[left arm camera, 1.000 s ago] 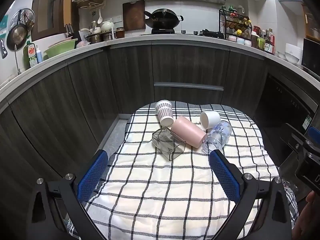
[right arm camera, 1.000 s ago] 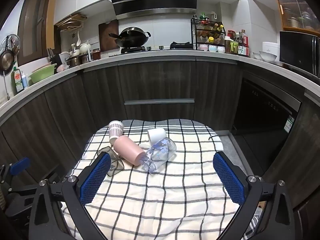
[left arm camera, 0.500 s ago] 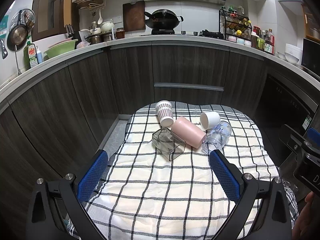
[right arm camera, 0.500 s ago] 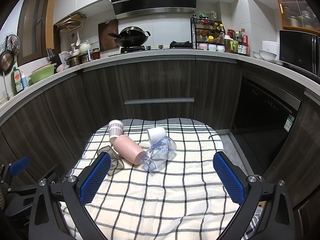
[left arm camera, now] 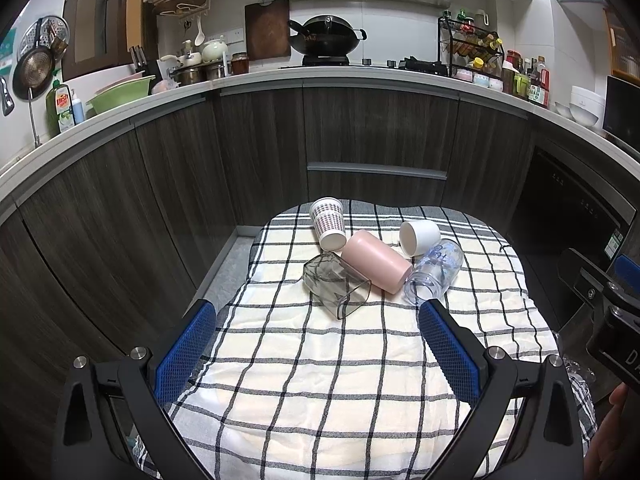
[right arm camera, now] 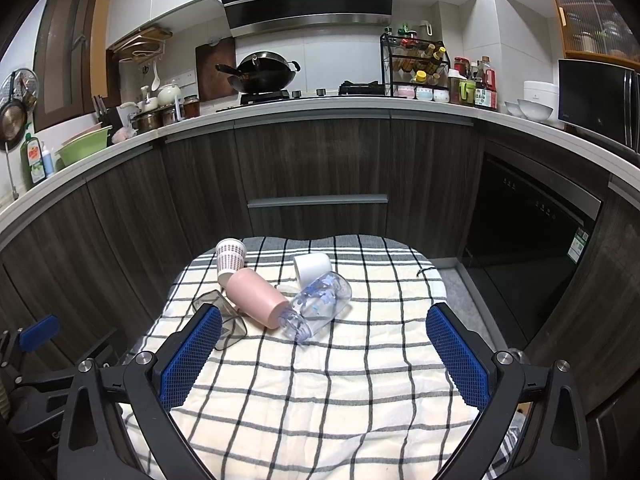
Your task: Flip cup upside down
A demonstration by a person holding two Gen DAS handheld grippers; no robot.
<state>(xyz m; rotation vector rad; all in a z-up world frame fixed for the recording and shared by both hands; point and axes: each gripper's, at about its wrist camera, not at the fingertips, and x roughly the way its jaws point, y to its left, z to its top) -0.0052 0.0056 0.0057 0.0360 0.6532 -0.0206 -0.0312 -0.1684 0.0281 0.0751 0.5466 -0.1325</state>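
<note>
Five cups are lying on their sides in a cluster on the checked cloth [left arm camera: 320, 380], none flipped yet, so I'm judging this as the approach step, before any grasp.

Both my grippers are hanging open and empty: left gripper [left arm camera: 316, 344] with jaws spread wide, right gripper [right arm camera: 320, 344] the same. Both are sitting on the near side of the pink cup [left arm camera: 376, 266], well apart from it.

Using the pink cup as landmark:
- dotted paper cup [left arm camera: 329, 228] is lying just behind it toward the cabinets, base end touching or nearly touching it
- white cup [left arm camera: 419, 237] is lying behind it to the right, mouth facing me
- clear printed cup [left arm camera: 434, 278] is lying against its right side, mouth pointing toward me
- smoky square cup [left arm camera: 334, 288] is lying against its near-left side, mouth toward me

Contents: the white, clear and smoky ones are showing empty. Can't tell for the pink and dotted ones, mouths aren't facing either camera.

Next move, as I'm reading it: picking one cup at the edge of the pile, probably the smoky or the clear one since they're nearest, closing across its wall, lifting, rotating mouth-down, setting it on bare cloth. Cups are touching, so neighbours are likely to be rolling once one is pulled.
</note>
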